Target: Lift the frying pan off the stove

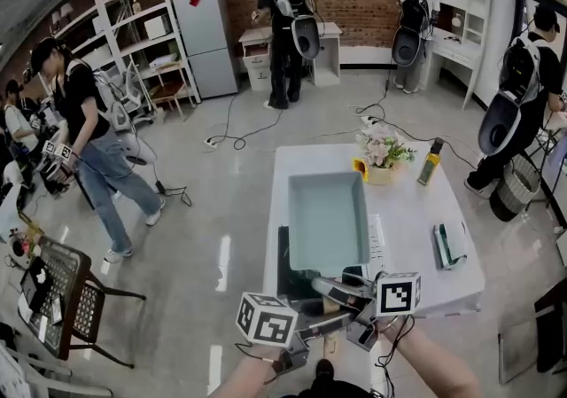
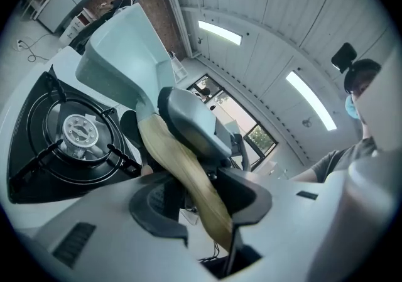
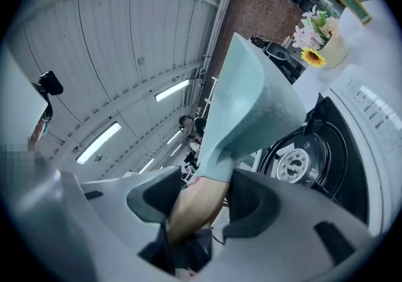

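**Pan off the burner**

Left gripper [image 1: 323, 323] and right gripper [image 1: 347, 288] both clamp the handle [image 2: 182, 174], the right one nearer the pan [image 1: 328, 219]. The pan hangs above the stove [image 1: 284, 272] at the table's near edge, stretching away from the jaws.

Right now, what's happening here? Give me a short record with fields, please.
frying pan: pale blue, held in the air above the stove, not touching it
handle: wooden, gripped by both
left hand-held gripper: shut on handle
right hand-held gripper: shut on handle
table: white, flowers near its far edge
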`<act>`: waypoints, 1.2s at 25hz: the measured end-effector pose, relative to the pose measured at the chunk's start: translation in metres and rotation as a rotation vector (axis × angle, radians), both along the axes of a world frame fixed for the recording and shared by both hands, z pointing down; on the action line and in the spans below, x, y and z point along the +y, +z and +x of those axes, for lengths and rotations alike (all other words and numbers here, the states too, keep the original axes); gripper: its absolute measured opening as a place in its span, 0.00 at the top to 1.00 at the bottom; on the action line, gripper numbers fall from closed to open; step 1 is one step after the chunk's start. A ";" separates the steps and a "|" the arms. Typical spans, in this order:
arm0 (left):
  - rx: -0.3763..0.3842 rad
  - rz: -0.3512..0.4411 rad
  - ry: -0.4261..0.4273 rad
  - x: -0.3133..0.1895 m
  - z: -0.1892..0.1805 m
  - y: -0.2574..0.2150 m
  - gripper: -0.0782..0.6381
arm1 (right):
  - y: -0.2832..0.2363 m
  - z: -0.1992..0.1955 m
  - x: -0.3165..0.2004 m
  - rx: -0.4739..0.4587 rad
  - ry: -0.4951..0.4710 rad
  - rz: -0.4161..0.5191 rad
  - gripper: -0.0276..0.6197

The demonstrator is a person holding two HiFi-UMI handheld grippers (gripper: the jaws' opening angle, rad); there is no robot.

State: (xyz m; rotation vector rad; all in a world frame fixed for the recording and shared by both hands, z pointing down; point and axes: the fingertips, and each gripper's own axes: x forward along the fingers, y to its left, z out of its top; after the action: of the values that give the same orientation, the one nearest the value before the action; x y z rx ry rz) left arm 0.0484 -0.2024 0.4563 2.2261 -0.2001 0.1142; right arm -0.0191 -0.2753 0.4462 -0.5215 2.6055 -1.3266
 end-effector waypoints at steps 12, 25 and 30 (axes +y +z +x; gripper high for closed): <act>0.002 0.157 0.056 -0.003 0.016 -0.035 0.67 | -0.044 0.020 -0.004 -0.002 0.067 0.137 0.63; 0.007 0.259 0.109 -0.004 0.033 -0.063 0.67 | -0.078 0.042 -0.006 0.014 0.120 0.232 0.63; 0.016 0.281 0.115 -0.003 0.034 -0.071 0.67 | -0.087 0.043 -0.005 0.028 0.127 0.254 0.63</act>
State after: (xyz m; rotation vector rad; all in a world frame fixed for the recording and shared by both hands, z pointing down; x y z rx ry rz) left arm 0.0829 -0.2050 0.3853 2.5175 -0.0823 0.1378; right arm 0.0238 -0.2801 0.3593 -0.6527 2.6595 -0.9389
